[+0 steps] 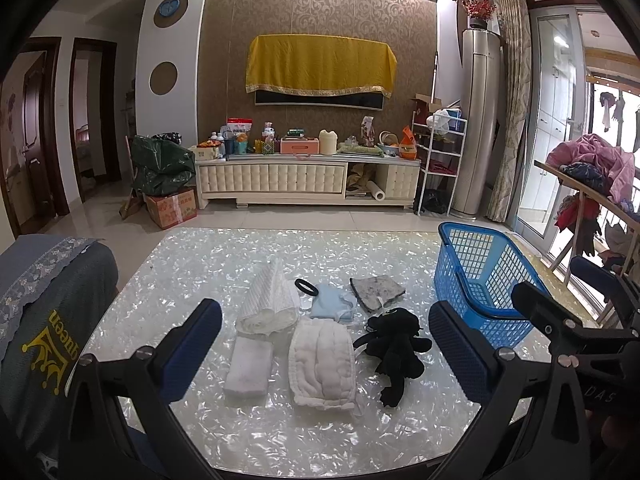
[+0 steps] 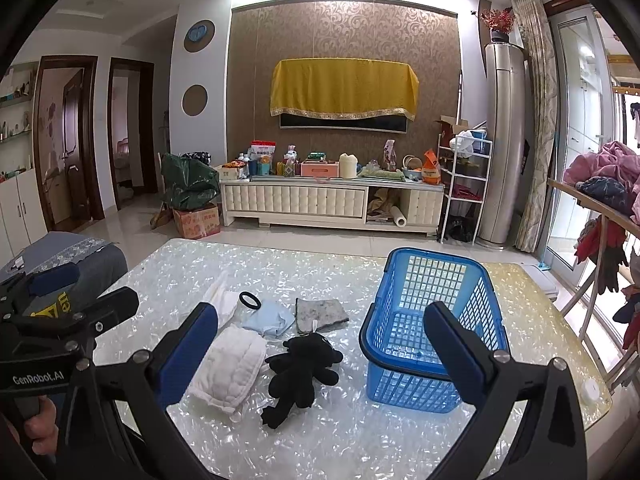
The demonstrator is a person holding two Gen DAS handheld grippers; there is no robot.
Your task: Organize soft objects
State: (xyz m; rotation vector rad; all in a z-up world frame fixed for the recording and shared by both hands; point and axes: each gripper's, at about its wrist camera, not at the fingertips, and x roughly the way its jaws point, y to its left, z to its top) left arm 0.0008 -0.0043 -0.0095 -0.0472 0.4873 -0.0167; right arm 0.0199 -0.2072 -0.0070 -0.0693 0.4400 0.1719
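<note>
Soft items lie on the pearly table: a rolled white towel, a white sponge block, a quilted white cloth, a light blue cloth, a grey rag, a black hair tie and a black plush toy. The blue basket stands empty to their right. My left gripper hovers open above the cloths. My right gripper is open above the plush toy, with the basket behind its right finger.
A grey sofa arm borders the table's left side. A drying rack with clothes stands at the right. A TV cabinet lines the far wall. A small white disc lies near the table's right edge.
</note>
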